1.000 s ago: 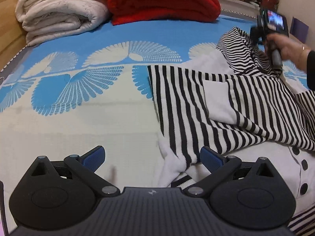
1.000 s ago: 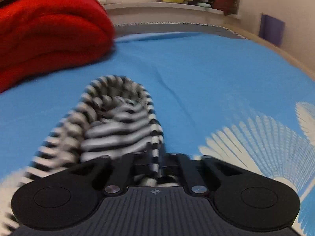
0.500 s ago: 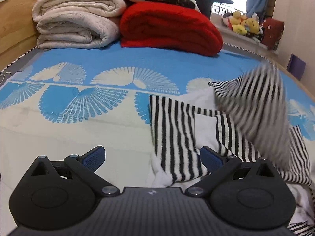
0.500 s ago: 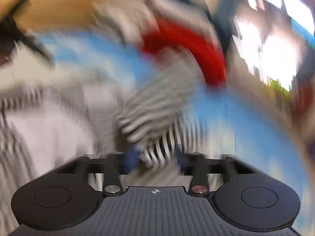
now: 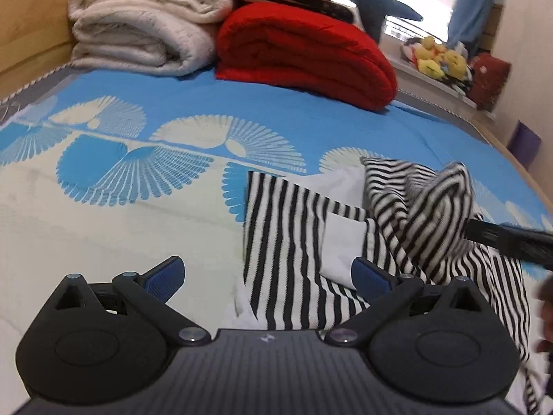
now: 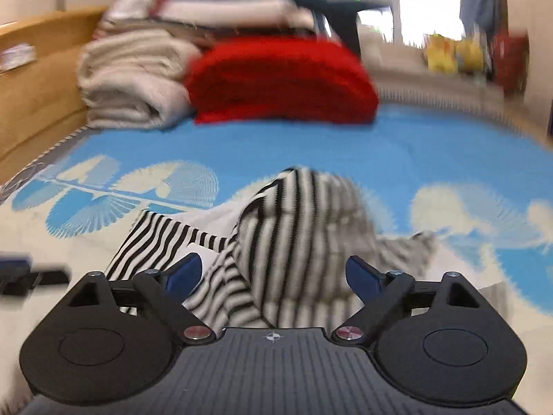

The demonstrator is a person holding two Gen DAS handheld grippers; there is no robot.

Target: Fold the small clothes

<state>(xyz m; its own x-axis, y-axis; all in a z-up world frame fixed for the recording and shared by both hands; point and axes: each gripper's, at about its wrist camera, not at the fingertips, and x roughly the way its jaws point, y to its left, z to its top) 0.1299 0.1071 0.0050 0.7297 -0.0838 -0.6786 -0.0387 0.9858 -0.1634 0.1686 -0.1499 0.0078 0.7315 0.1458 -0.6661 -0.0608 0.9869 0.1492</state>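
Released: my right gripper (image 6: 273,276) jaws have just been opening, now spread wide; striped garment (image 6: 297,228) bunched between blue pads (image 6: 363,275), not pinched; a second ago they were clamped on it; my left gripper (image 5: 268,276) jaws wide apart, holding nothing, hovering above garment's near-left edge; garment lies crumpled on blue patterned bedspread (image 5: 172,131); red blanket (image 5: 304,58), cream blanket (image 5: 145,31) stacked far side.

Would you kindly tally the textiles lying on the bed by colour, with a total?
Black-and-white striped garment: 1
Red folded blanket: 1
Cream folded blanket: 1
Total: 3
More items sit stacked on the blankets, too unclear to count.
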